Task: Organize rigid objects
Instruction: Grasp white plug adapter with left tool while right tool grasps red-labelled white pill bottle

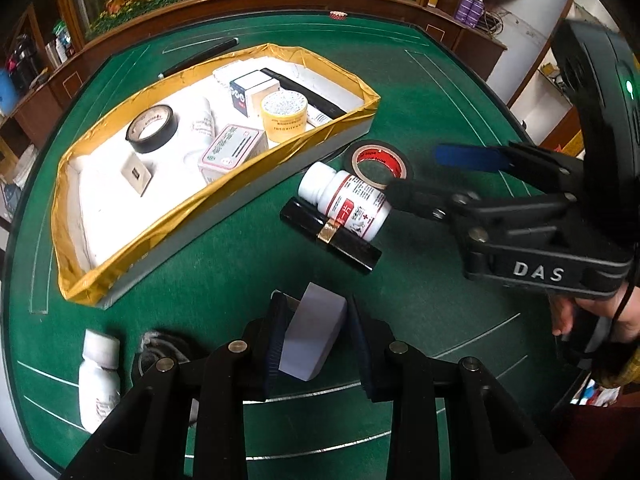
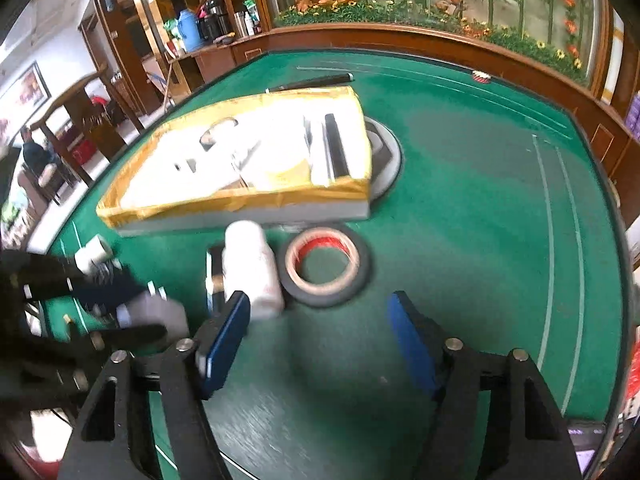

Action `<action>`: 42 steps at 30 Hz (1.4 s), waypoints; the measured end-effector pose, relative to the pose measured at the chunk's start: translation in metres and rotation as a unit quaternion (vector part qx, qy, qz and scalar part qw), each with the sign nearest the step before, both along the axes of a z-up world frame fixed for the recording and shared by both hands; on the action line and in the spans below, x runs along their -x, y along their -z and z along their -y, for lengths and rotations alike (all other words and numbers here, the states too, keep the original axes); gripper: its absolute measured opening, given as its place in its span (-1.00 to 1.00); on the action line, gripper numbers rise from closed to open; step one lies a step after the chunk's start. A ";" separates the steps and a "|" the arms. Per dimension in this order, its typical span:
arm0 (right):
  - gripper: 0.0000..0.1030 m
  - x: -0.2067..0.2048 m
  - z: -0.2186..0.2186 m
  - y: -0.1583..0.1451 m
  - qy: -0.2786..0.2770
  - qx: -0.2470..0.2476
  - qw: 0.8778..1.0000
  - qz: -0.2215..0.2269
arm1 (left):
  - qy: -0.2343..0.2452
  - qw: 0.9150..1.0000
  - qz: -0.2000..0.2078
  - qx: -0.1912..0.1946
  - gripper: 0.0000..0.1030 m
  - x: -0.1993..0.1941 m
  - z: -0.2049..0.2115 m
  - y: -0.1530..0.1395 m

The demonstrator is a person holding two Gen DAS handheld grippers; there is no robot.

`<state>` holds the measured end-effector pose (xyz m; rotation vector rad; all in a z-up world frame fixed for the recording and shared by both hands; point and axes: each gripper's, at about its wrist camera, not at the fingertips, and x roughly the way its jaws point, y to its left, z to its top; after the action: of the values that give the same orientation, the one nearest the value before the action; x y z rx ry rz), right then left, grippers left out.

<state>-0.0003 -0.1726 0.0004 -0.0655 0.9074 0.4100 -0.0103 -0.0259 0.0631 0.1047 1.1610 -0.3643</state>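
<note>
The job looks a good way along. The gold-rimmed tray [image 1: 362, 92] sits toward the far left part of the green surface [image 1: 420, 92] and already holds a black tape roll [image 1: 152, 128], a yellow tub [image 1: 284, 111], several small cartons, a white bottle and a long dark bar.

Still out on the felt, just beside the tray's near wall, are the red-cored tape roll [image 1: 378, 164], the labelled pill bottle [image 1: 346, 200] lying on its side, and a black tube with a gold band [image 1: 330, 235] touching the bottle. A second white bottle [image 1: 98, 380] stands near the left edge, next to a dark object I can't make out.

The left tool [image 1: 316, 336] is closed on a pale block [image 1: 312, 332], held up over the near part of the surface. The right tool [image 2: 320, 336] is spread wide and holds nothing; one finger is close beside the pill bottle's base, whether touching I can't tell, and the view is blurred.

By my reckoning four or five pieces remain, block included.

For room: the tray's near-left end has bare white floor, which looks the easiest place to drop things. The right half of the surface is open felt. The two tools are close together around the loose cluster, so they could crowd each other, and the tray's raised foil rim must be cleared on the way in.
</note>
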 end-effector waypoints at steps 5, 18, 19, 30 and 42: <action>-0.13 -0.009 -0.029 0.001 -0.044 -0.012 0.999 -0.024 | -0.007 1.000 -0.006 0.012 -0.38 0.007 -0.006 0.000; -0.34 -0.027 -0.047 0.015 -0.059 -0.005 0.997 -0.052 | -0.016 1.000 -0.017 0.017 -0.37 -0.001 -0.011 0.002; -0.34 -0.027 -0.047 0.015 -0.062 -0.003 0.997 -0.053 | -0.018 1.000 -0.018 0.015 -0.37 -0.002 -0.010 0.002; -0.36 0.022 0.009 0.019 -0.002 -0.039 0.995 -0.087 | -0.014 0.999 -0.031 -0.011 -0.37 0.003 -0.005 0.003; -0.35 0.071 0.048 0.022 0.035 -0.070 0.991 -0.106 | -0.017 0.998 -0.054 -0.027 -0.17 0.013 -0.002 0.012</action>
<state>-0.0715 -0.2210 -0.0219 0.1401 1.0854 0.4195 -0.0232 -0.0237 0.0512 0.1141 1.2778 -0.3113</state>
